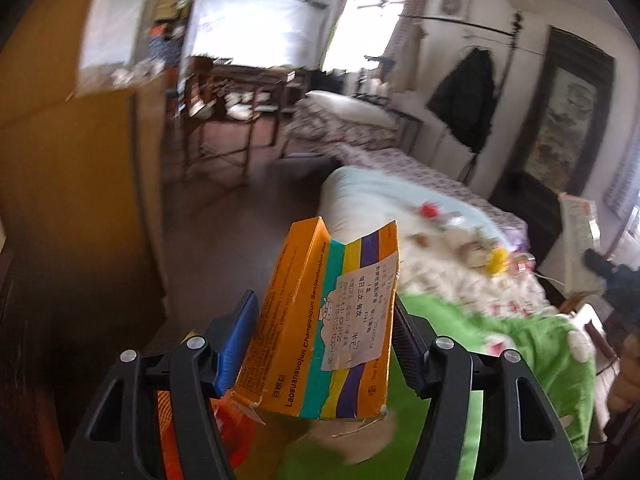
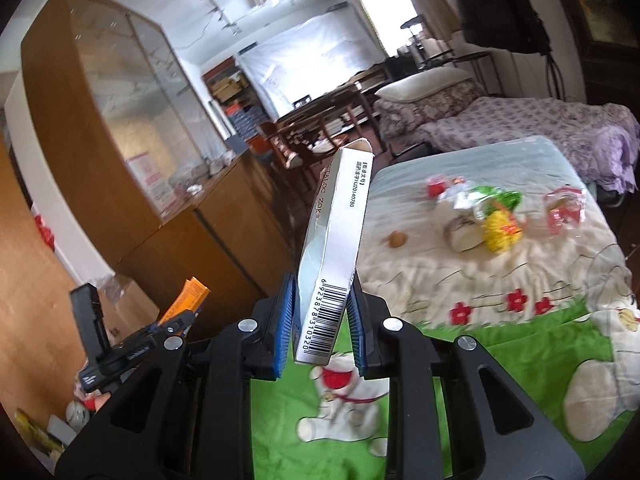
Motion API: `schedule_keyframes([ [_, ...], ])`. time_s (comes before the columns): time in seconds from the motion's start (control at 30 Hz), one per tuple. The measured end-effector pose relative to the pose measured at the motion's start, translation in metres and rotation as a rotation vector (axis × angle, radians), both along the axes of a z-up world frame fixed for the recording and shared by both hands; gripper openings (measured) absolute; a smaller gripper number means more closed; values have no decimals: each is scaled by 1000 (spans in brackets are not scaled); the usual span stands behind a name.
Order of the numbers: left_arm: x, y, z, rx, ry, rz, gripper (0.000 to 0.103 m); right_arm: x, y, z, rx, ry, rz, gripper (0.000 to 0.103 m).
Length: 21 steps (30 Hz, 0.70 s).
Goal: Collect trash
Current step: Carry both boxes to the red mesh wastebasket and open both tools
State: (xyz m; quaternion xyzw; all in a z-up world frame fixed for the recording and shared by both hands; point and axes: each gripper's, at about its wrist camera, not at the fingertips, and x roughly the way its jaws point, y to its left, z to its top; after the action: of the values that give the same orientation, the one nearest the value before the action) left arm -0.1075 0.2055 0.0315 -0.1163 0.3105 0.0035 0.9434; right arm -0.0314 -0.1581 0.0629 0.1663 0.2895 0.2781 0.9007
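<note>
Orange cardboard fills the left wrist view: a flattened medicine box (image 1: 324, 320) with teal, yellow and purple stripes and a white pharmacy label stands between the fingers of the left gripper (image 1: 324, 320), which are closed on its two long edges, so the box juts forward and clear of the bed. The right gripper (image 2: 322, 320) pinches a slim white carton (image 2: 334, 248) by its barcode end, blue pads tight on both faces, so the carton rises steeply out of the grip. Holding each piece by one end probably leaves the free end ready to drop into a bin, though no bin shows in either view. Both pieces are lifted off the bed (image 2: 440, 264), one per hand. More rubbish lies further up the quilt: a yellow wrapper (image 2: 502, 232), a crumpled green-and-white packet (image 2: 486, 198), a clear bag with red print (image 2: 564, 208) and a small brown lump (image 2: 397, 239). By my reading, collection is partway through, with both hands full
</note>
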Motion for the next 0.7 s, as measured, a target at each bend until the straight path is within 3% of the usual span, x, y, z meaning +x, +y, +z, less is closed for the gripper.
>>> schedule_keyframes([
  [0.1, -3, 29, -26, 26, 75, 76, 65, 0, 23, -3, -26, 15, 46, 26],
  [0.23, -11, 64, -60, 19, 151, 162, 85, 2, 57, -11, -69, 42, 111, 26],
  [0.3, -19, 81, -72, 3, 174, 198, 90, 1, 74, -16, -91, 54, 141, 26],
  [0.7, -70, 159, -107, 2, 223, 446, 97, 2, 209, -54, -254, 136, 413, 27],
])
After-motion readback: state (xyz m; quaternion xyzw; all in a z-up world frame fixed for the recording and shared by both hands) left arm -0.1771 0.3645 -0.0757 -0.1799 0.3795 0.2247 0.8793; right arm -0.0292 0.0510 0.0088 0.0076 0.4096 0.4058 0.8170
